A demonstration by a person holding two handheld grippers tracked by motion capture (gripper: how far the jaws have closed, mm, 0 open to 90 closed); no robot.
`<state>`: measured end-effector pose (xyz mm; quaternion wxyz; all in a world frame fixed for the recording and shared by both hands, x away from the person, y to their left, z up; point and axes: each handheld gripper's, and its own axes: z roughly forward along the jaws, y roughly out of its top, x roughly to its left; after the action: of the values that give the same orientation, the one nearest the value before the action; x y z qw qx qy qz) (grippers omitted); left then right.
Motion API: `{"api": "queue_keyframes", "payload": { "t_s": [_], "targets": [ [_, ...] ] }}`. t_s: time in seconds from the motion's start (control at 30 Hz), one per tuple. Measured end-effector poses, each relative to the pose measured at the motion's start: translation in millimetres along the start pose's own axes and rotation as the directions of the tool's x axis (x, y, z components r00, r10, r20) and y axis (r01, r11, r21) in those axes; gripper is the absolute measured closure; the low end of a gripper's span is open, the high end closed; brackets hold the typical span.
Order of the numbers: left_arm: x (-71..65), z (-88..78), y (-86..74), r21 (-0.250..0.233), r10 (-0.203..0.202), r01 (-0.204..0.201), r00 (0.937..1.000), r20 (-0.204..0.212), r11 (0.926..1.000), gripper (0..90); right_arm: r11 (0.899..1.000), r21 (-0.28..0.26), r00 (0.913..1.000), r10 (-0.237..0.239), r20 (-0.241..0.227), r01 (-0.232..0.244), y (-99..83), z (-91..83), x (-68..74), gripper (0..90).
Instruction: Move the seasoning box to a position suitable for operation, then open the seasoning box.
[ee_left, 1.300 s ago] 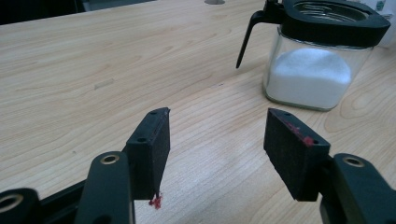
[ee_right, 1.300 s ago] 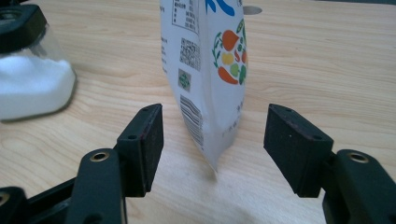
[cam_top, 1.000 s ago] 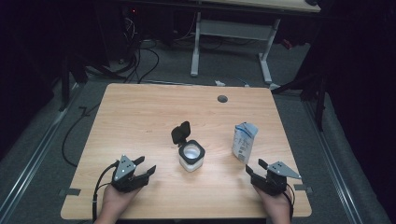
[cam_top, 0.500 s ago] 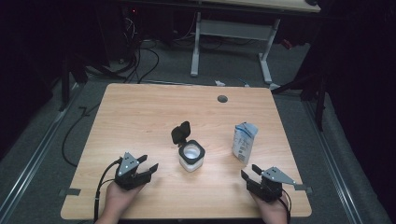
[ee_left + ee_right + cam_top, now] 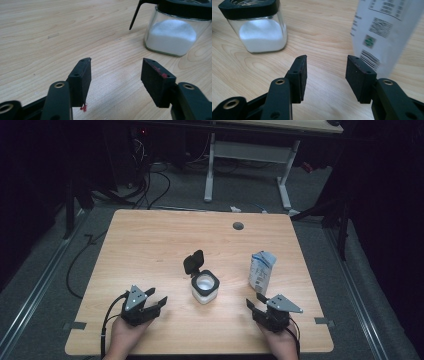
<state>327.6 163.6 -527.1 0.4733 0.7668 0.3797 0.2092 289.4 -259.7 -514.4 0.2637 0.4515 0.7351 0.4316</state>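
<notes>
Bench (image 5: 150, 245), wood, carries a pouch (image 5: 261, 271) standing upright at right and a glass jar (image 5: 204, 288) of white powder mid-bench, its black flip lid (image 5: 193, 262) tipped open. Left hand-held gripper (image 5: 155, 304) sits near the front edge, jaws apart, nothing between them, well short of the jar. Right hand-held gripper (image 5: 254, 304) sits just in front of the pouch, jaws apart and empty; they have just been closing, with no thing between them.

Risks, as a judgement: the pouch is light and tall, so a nudge from a jaw tip could topple it; the jar is open, so a bump or a tilted lift could spill powder; a grip on smooth glass could slip.

The high view gives the layout and the raised lid. The right gripper view shows the pouch's (image 5: 384, 35) barcode print, the jar (image 5: 259, 27) off to the side. The left gripper view shows the powder level in the jar (image 5: 175, 32) and red marks on the pads (image 5: 156, 80).
</notes>
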Motion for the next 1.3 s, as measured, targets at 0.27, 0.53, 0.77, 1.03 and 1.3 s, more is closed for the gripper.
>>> {"api": "queue_keyframes", "payload": {
  "t_s": [0.27,0.53,0.77,1.03,1.3],
  "targets": [
    [7.0,-3.8,-0.5,-0.009,-0.060,0.060,0.9981,0.014,0.9981,45.1,0.999,0.021,0.9993,-0.027,-0.026,0.028,5.5,16.1,11.8,52.9],
    [3.1,-2.2,2.5,-0.002,-0.071,0.071,0.9974,0.001,0.9974,44.7,0.999,0.024,0.9981,-0.048,-0.039,0.049,14.2,26.9,21.2,52.7],
    [-0.7,2.8,14.5,-0.012,-0.065,0.065,0.9979,-0.009,0.9978,50.2,0.998,0.013,0.9954,-0.066,-0.070,0.067,24.2,38.5,30.8,58.5],
    [-3.7,15.4,35.6,-0.027,-0.088,0.088,0.9960,-0.010,0.9958,61.9,0.998,-0.015,0.9952,-0.061,-0.077,0.060,35.6,53.0,40.2,61.5],
    [-7.8,28.3,56.8,-0.048,-0.100,0.099,0.9949,-0.014,0.9939,69.3,0.997,0.009,0.9928,-0.072,-0.096,0.073,29.6,53.2,40.7,61.1]
  ]
}}
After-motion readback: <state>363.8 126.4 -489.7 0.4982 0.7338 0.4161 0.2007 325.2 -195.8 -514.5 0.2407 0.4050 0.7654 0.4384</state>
